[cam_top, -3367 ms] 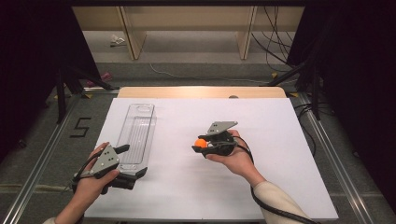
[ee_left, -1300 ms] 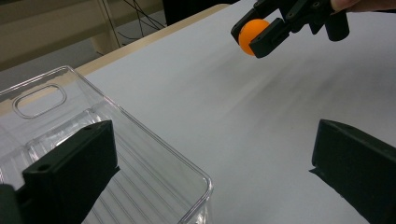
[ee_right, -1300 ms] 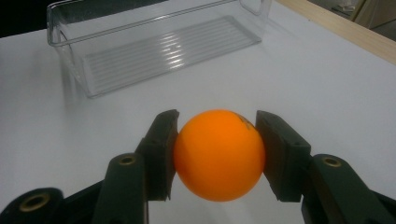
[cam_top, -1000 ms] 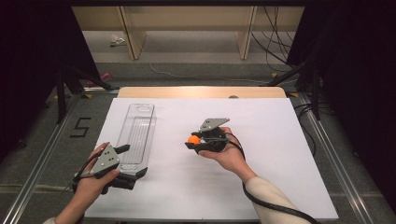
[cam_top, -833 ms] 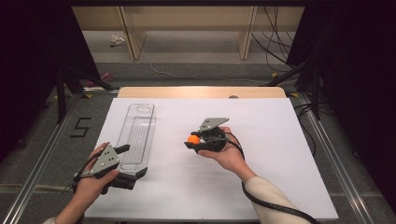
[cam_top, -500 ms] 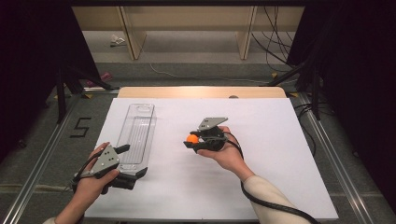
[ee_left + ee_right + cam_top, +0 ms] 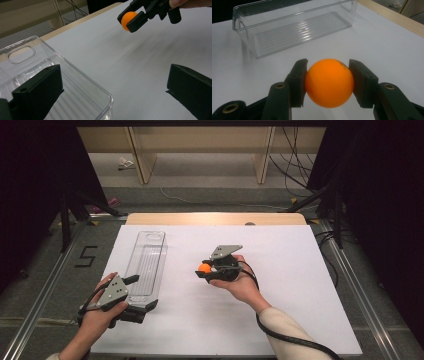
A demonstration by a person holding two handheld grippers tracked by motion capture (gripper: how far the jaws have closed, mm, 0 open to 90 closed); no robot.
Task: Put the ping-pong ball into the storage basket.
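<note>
1. Right gripper view showed my right gripper (image 7: 328, 83) nearest of all, its two black jaws pressed against either side of the orange ball (image 7: 329, 82) and closed only as far as the ball allowed. The ball sat between the pads, clear of the white table (image 7: 387, 47).
2. Beyond the ball in that view lay the clear plastic bin (image 7: 294, 27), long and empty, resting on the table well apart from the ball, its ribbed floor visible through the near wall.
3. Left gripper view showed my left gripper (image 7: 112, 100) with its jaws standing wide apart and nothing between the pads. One jaw sat over the bin's (image 7: 75, 82) near corner; the other was off to the side of the bin, above bare table.
4. Farther off in that view, past the bin's corner, my right gripper (image 7: 140, 17) held the ball (image 7: 127, 20) above the table.
5. High view placed my left gripper (image 7: 131, 292) at the near end of the bin (image 7: 147, 262), with my left hand (image 7: 97, 317) behind it.
6. From that same view, my right hand (image 7: 240, 282) carried the right gripper (image 7: 205, 269) to the right of the bin, level with its middle, the ball (image 7: 204, 268) facing the bin's long side.
</note>
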